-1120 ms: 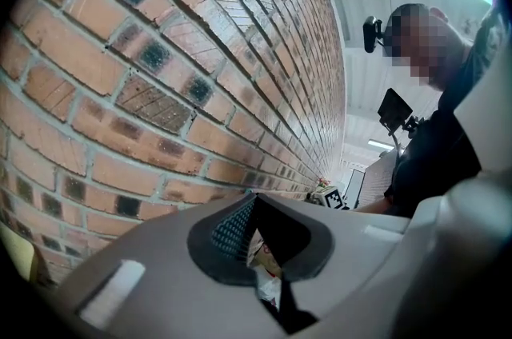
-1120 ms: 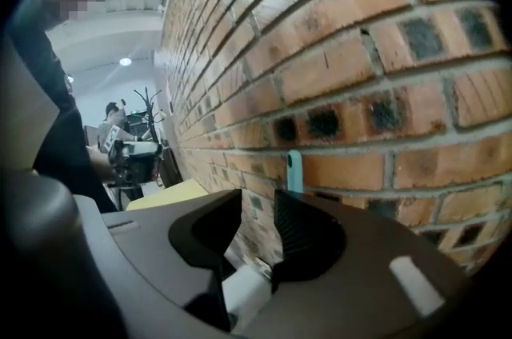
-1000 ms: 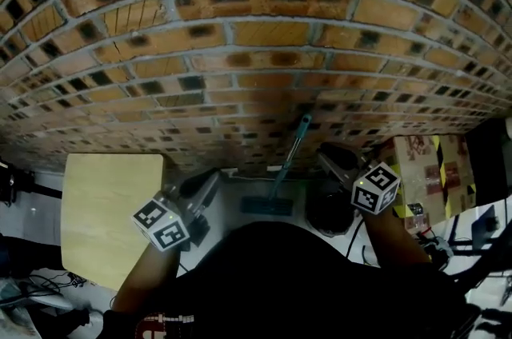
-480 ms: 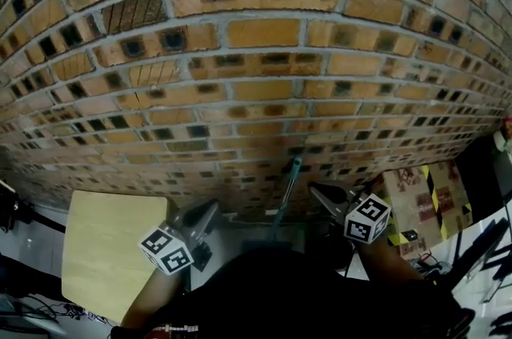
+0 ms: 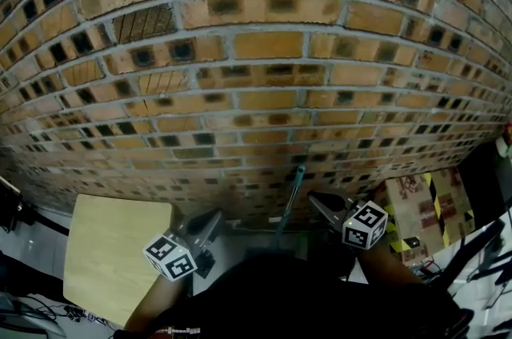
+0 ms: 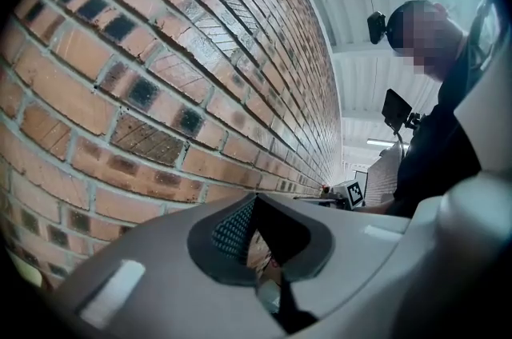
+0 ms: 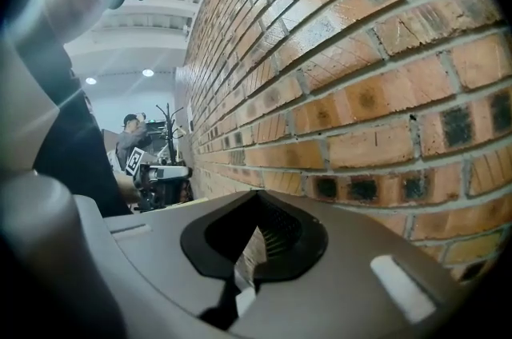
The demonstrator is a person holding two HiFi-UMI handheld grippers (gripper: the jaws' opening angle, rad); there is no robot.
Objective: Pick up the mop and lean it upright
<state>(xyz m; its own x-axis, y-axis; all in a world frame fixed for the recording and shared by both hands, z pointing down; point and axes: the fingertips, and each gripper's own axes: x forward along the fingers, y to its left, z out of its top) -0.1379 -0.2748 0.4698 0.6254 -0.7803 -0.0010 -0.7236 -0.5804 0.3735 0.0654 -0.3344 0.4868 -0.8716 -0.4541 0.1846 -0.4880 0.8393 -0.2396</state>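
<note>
Mop (image 5: 291,192) already leans upright against the brick wall (image 5: 256,49), so it looks done. Left tongs (image 5: 216,215) and right tongs (image 5: 313,198) are both pinched closed, empty. Next I'd just back away.

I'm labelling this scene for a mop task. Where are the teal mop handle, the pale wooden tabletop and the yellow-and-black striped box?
teal mop handle (image 5: 291,197): head view, middle of the shaft.
pale wooden tabletop (image 5: 112,249): head view, bare middle of its surface.
yellow-and-black striped box (image 5: 440,201): head view, its striped side.
</note>
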